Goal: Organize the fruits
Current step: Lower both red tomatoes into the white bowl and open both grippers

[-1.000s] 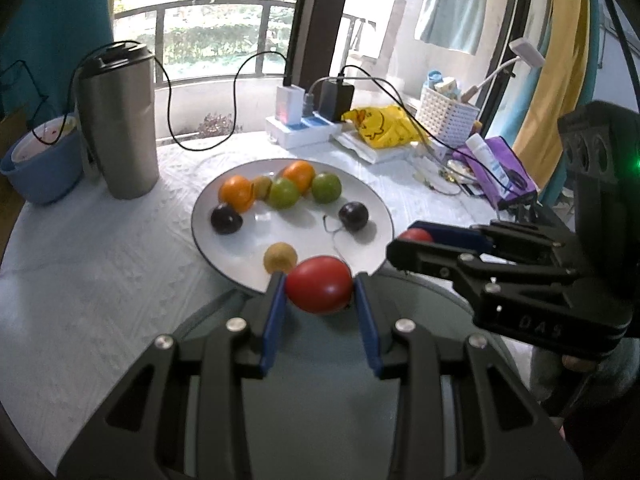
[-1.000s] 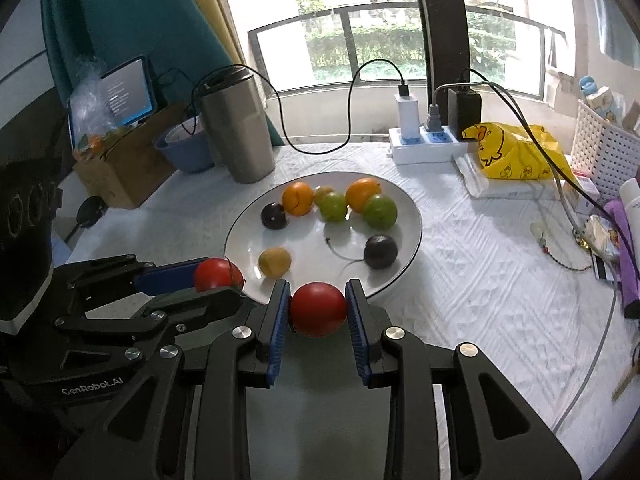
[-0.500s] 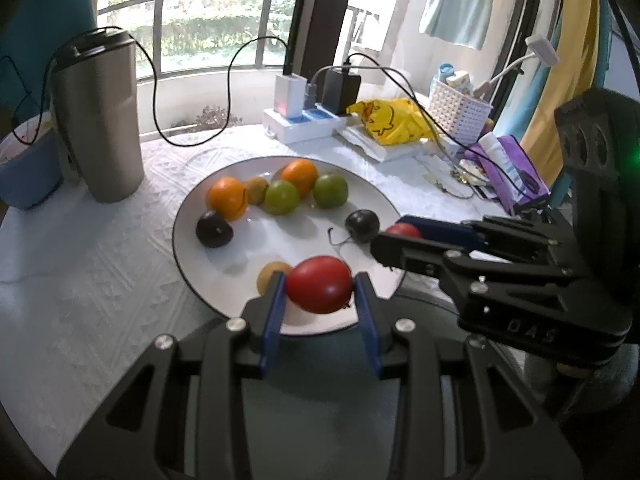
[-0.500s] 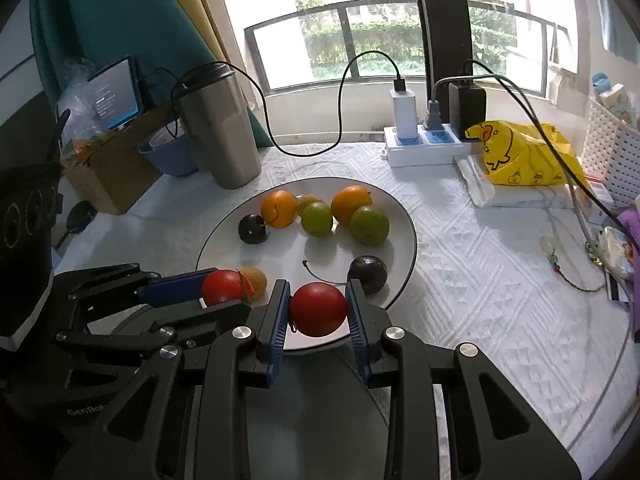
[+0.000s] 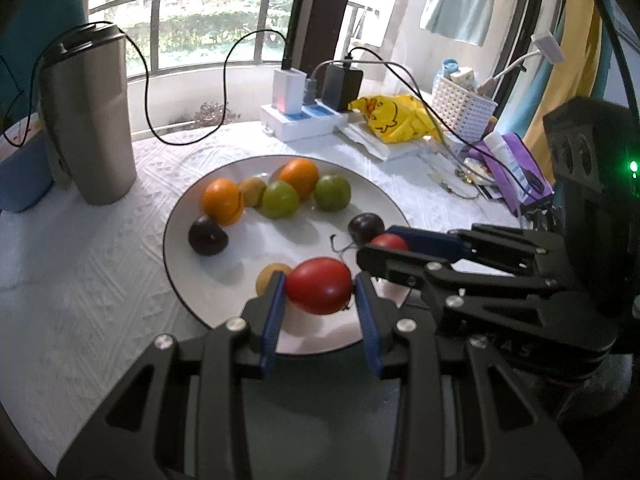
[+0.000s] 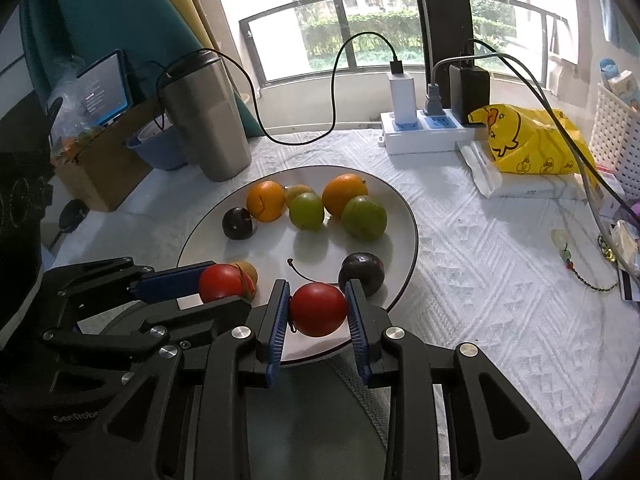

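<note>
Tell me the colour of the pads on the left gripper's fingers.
Blue pads, clamped on a red fruit; the left wrist view shows them best.

Daylit window (image 6: pixel 360 28) with railing behind a white-clothed table (image 6: pixel 480 240); teal curtain (image 6: pixel 112 12) hangs left.

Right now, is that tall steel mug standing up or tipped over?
Upright: the tall steel mug stands on its base, black lid on top.
</note>
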`<state>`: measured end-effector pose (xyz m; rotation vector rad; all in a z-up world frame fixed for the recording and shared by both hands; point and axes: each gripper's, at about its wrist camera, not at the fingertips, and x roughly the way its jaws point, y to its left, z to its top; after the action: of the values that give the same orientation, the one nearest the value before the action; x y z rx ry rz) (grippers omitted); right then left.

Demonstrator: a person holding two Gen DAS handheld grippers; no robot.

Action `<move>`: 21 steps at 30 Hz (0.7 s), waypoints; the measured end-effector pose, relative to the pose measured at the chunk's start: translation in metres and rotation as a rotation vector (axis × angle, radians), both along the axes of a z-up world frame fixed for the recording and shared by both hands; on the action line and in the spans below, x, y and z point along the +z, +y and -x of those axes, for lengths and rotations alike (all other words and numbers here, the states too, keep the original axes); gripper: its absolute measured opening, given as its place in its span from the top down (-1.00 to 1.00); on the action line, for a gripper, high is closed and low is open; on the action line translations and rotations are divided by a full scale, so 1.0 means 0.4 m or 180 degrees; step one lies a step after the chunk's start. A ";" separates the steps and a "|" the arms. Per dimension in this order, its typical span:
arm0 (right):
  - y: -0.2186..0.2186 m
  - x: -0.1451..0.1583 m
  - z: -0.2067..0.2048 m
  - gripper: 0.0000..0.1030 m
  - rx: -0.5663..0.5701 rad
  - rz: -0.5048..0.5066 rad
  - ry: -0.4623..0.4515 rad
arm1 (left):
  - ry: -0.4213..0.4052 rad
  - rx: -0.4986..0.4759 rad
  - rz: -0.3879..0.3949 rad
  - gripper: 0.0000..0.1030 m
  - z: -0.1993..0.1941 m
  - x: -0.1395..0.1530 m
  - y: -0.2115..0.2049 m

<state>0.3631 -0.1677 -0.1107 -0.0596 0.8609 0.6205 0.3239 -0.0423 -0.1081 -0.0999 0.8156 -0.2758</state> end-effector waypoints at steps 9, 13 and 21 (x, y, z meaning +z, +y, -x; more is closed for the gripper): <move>0.003 0.010 0.016 0.37 -0.0033 0.0072 -0.0021 | -0.0006 -0.0018 0.0009 0.26 0.012 0.007 0.002; 0.001 0.023 0.028 0.37 -0.0041 0.0077 -0.0053 | -0.0053 -0.0010 0.0021 0.23 0.030 0.019 0.004; -0.002 0.051 0.070 0.37 -0.0052 0.0100 -0.0124 | -0.0146 0.0039 0.0037 0.20 0.074 0.048 0.019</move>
<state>0.3351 -0.1684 -0.0905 -0.0928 0.8328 0.5888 0.2944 -0.0345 -0.0888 -0.1091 0.7678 -0.2704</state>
